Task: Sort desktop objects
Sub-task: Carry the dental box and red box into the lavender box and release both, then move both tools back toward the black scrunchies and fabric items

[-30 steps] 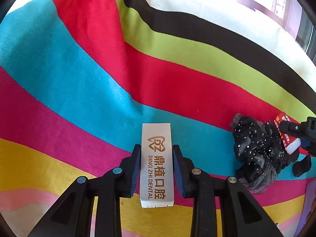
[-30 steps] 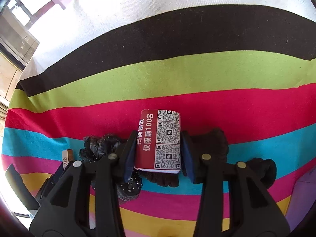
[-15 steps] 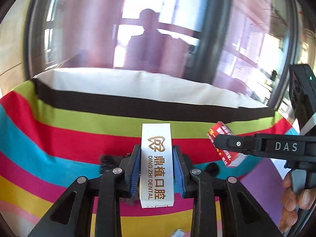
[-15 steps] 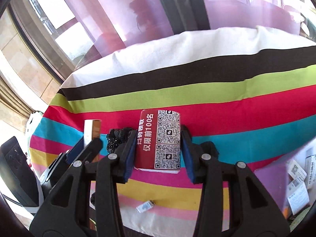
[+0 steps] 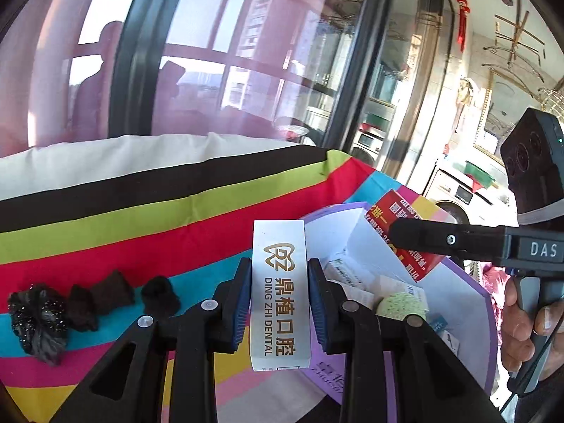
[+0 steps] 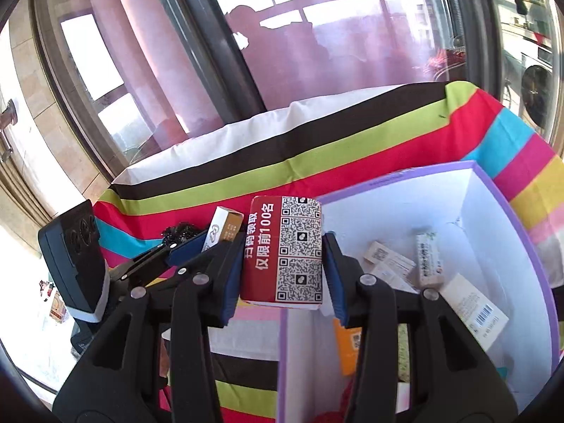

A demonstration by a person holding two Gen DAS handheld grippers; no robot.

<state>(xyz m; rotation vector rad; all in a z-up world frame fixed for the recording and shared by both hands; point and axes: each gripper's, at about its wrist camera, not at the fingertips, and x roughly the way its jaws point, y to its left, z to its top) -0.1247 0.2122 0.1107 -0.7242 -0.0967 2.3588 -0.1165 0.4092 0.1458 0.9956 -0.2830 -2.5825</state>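
Note:
My left gripper (image 5: 280,294) is shut on a tall white dental box (image 5: 280,292), held in the air above the near left rim of a purple-edged white box (image 5: 469,292). My right gripper (image 6: 283,259) is shut on a red pack with QR codes (image 6: 283,252), hanging over the left wall of the same purple-edged box (image 6: 394,176). In the left wrist view the red pack (image 5: 405,232) and the right gripper's black finger (image 5: 444,238) reach in from the right, with a hand (image 5: 521,331) on the handle. The left gripper's blue pad (image 6: 187,246) and its dental box (image 6: 224,227) show in the right wrist view.
Several small cartons (image 6: 472,306) and a green sponge (image 5: 400,308) lie inside the purple-edged box. Black hair ties (image 5: 38,313) and dark gloves (image 5: 105,296) rest on the striped tablecloth (image 5: 141,218) to the left. Large windows stand behind the table.
Both grippers rose from the cloth with their loads and swung right toward the purple-edged box. The hair ties and gloves now lie off to the left.

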